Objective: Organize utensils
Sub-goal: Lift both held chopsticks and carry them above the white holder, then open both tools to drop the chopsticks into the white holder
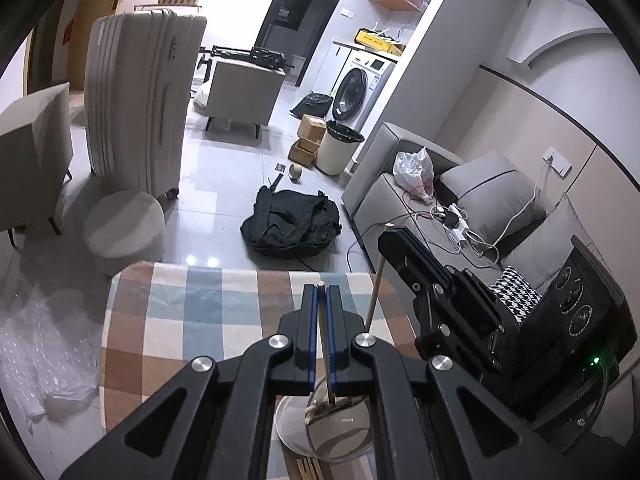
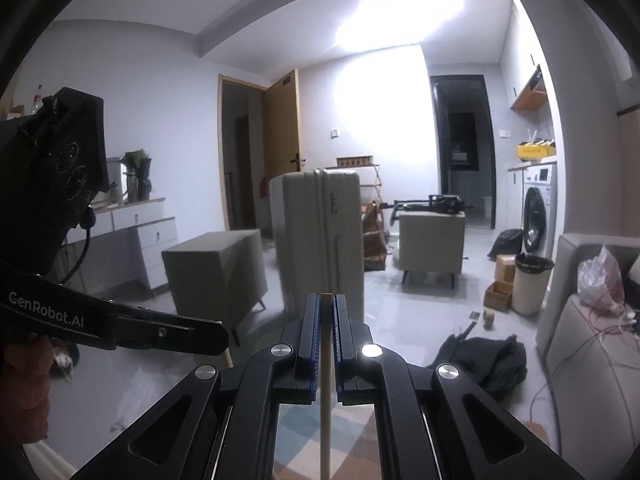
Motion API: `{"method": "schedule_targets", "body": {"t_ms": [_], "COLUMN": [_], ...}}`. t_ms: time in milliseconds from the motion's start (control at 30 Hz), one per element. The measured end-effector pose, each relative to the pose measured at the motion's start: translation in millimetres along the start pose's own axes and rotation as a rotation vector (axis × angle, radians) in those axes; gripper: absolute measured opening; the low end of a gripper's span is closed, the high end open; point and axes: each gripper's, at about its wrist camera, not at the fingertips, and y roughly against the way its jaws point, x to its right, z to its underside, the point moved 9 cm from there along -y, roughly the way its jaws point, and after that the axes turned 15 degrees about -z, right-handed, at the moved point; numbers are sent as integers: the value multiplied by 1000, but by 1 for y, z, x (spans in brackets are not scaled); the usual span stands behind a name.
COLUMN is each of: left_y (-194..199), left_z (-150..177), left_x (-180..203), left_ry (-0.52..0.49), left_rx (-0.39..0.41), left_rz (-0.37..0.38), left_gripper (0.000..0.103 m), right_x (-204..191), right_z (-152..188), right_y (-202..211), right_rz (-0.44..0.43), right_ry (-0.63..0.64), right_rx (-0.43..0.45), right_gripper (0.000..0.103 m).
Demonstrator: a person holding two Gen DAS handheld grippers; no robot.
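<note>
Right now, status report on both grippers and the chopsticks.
Left gripper shut on a chopstick above the glass bowl. Right gripper shut on second chopstick. Nothing blocking.

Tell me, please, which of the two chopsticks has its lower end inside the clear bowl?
The chopstick clamped in the left tongs: it runs down into the clear bowl. The other chopstick, in the right tongs, ends beside it.

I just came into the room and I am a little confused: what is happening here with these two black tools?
A person is sorting chopsticks with a handheld gripper in each hand, above a table with a checkered cloth. The left gripper is closed on one chopstick, whose lower end reaches into a clear bowl. The right gripper is closed on another chopstick, lifted above the table.
</note>
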Motion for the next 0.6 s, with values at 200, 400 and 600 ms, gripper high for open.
{"method": "schedule_targets", "body": {"t_ms": [200, 400, 600], "left_y": [-5, -15, -3], "left_z": [12, 31, 44], "left_x": [2, 3, 7], "left_ry": [-24, -30, -45], "left_rx": [-39, -149, -161], "left_rz": [14, 31, 37], "left_gripper": [0, 0, 39], "right_x": [-5, -5, -3], "right_z": [13, 33, 40], "right_y": [8, 17, 41], "right_rz": [-43, -47, -24], "right_ry": [-21, -93, -172], "right_rx": [-44, -136, -170], "right_gripper": [5, 10, 46]}}
